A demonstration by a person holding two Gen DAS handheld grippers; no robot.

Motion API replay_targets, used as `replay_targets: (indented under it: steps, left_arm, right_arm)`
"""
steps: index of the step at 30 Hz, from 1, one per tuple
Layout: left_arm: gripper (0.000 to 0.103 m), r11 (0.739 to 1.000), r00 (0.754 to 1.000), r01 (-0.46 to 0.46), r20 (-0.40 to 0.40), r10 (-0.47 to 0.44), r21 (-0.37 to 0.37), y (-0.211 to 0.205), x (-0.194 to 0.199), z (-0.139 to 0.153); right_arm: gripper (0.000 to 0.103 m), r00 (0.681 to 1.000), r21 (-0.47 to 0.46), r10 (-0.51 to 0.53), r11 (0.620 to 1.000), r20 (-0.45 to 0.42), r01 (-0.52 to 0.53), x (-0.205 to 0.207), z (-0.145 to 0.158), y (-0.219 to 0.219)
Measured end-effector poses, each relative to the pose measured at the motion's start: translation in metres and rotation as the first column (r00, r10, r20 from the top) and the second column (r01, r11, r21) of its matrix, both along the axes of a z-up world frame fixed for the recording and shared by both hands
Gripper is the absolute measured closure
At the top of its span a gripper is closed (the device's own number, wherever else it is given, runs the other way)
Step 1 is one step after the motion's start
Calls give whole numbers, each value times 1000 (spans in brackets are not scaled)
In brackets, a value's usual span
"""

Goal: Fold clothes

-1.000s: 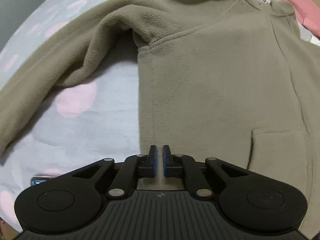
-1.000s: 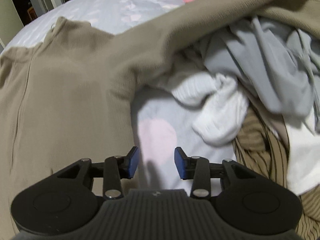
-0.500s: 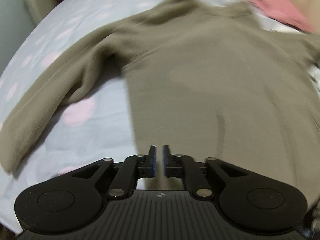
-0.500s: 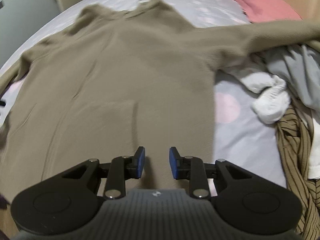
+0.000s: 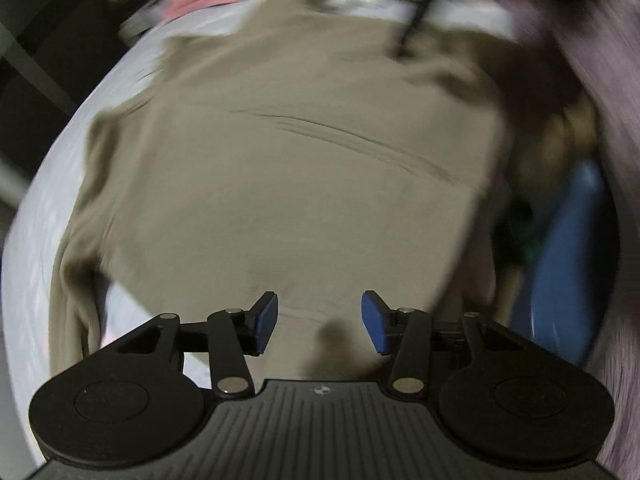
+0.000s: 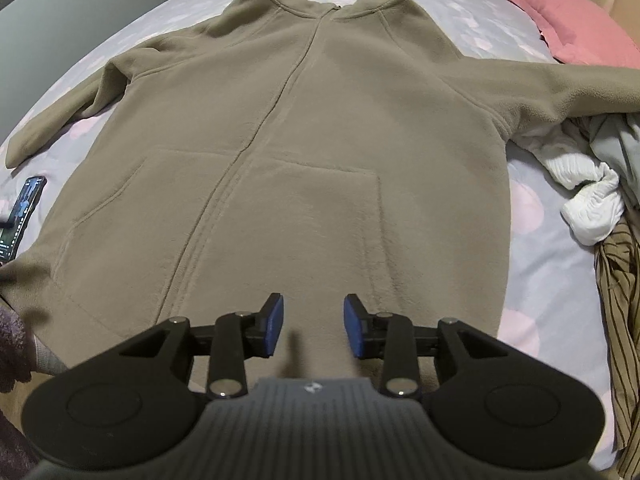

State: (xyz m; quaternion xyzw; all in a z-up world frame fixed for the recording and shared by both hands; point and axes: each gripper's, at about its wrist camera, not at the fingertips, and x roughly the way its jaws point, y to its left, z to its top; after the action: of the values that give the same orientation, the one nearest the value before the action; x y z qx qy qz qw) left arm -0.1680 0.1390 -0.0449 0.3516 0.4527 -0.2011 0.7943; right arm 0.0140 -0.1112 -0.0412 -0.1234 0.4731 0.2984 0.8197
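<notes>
Fleece jacket (image 6: 304, 152) flat on bed (image 6: 532, 240), unfolded. Both claws, left (image 5: 319, 322) and right (image 6: 313, 326), released, empty. Thick fleece could slip from a shallow pinch.

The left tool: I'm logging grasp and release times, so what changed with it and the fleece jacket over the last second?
The left tool was shut at the jacket's hem edge and has now opened, holding nothing. The right tool drew back toward the hem, open throughout. The fleece jacket went from bunched to lying flat, front up, sleeves spread. The pink pillow and clothes pile stayed put.
</notes>
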Motion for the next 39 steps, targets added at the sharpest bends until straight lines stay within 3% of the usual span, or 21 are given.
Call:
replay_targets:
  steps: [3, 5, 9, 12, 14, 15, 16, 17, 19, 22, 30, 37, 39]
  left_arm:
    - [58, 980, 992, 128, -27, -125, 153, -15, -21, -26]
    - [57, 939, 981, 189, -5, -196, 286, -24, -33, -49]
    - [62, 777, 936, 224, 91, -339, 589, -37, -49, -98]
    - [67, 644, 903, 253, 63, -425, 722, -42, -53, -130]
    - [79, 546, 885, 247, 44, -464, 801, -42, -51, -150]
    - [84, 521, 885, 229, 48, -464, 822, -42, -48, -156]
    - [94, 528, 893, 207, 61, -445, 824, -39, -44, -156]
    - [96, 553, 907, 183, 77, -413, 813, -40, -39, -154]
    - [97, 603, 921, 123, 135, -364, 789, -44, -34, -144]
    - [98, 649, 921, -3, 255, -294, 761, -45, -28, -117]
    - [98, 690, 976, 14, 139, -166, 724, -39, -19, -122]
    - [98, 725, 998, 24, 25, -57, 688, -35, -11, -128]
    - [96, 776, 999, 5, 26, -28, 631, -33, -8, -113]
  right_arm:
    - [65, 1000, 0, -11, 1000, -6, 11, 1, 0, 2]
    - [65, 1000, -2, -14, 1000, -10, 14, 1, 0, 4]
    - [64, 1000, -15, 5, 1000, -10, -5, -1, 0, 10]
    - [64, 1000, -33, 23, 999, -7, -23, -3, -3, 15]
    - [64, 1000, -47, 29, 998, -4, -29, -4, -5, 18]
    - [64, 1000, -53, 31, 998, -2, -31, -5, -5, 20]
    - [64, 1000, -56, 30, 998, -1, -30, -5, -6, 20]
    - [64, 1000, -58, 28, 998, 0, -28, -4, -6, 19]
    - [64, 1000, -61, 22, 998, 3, -22, -3, -6, 19]
    - [64, 1000, -67, 15, 998, 2, -15, -2, -6, 21]
    - [64, 1000, -80, 12, 997, 23, -10, 0, -3, 23]
    - [65, 997, -161, -82, 984, -1, 80, 15, -18, 15]
    - [65, 993, -164, -120, 980, -16, 116, 20, -21, 8]
